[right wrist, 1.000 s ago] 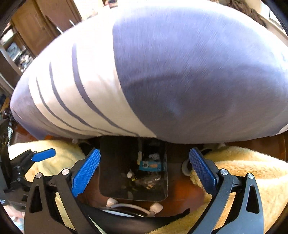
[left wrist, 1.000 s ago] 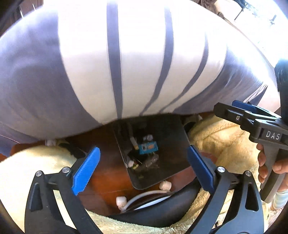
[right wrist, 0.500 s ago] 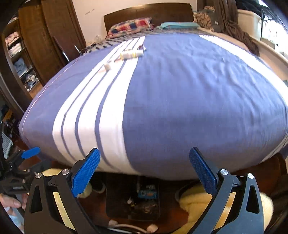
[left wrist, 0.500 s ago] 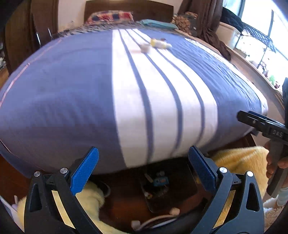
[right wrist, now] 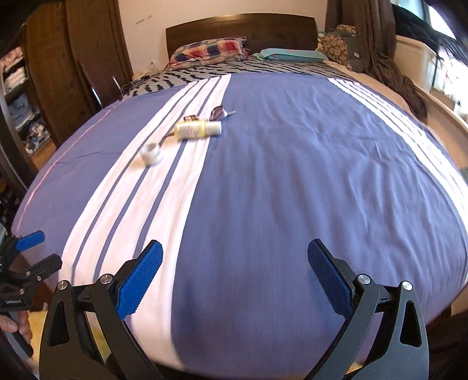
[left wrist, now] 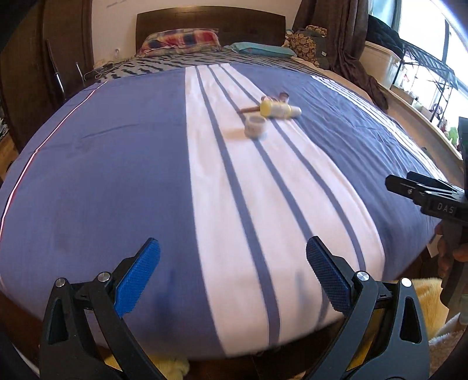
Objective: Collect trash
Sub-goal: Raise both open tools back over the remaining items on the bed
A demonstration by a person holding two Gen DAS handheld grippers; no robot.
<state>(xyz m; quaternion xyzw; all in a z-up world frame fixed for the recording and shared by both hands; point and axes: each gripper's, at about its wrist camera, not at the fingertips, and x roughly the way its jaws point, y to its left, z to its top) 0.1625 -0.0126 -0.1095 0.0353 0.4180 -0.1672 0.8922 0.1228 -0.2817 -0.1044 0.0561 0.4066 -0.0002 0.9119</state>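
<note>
Trash lies mid-bed on the blue and white striped cover: a yellow bottle [left wrist: 278, 110] [right wrist: 196, 129] on its side, a small white cup [left wrist: 255, 126] [right wrist: 151, 153], a brown stick-like piece [left wrist: 248, 109] and a dark wrapper [right wrist: 218, 112] behind the bottle. My left gripper [left wrist: 232, 276] is open and empty, at the foot of the bed, far from the trash. My right gripper [right wrist: 234, 277] is open and empty too, to the right of the left one. Each gripper shows at the edge of the other's view.
The bed cover [left wrist: 117, 175] fills both views. Pillows [right wrist: 209, 49] and a wooden headboard [right wrist: 239, 27] lie at the far end. A wardrobe [right wrist: 87, 58] stands left. Clothes and a metal rack [left wrist: 424, 67] are right. Yellow fluffy rug [left wrist: 424, 289] lies below.
Both grippers have risen from the floor under the bed's foot to above the bed's edge. The bin on the floor has dropped out of view and the trash on the bed has come into view.
</note>
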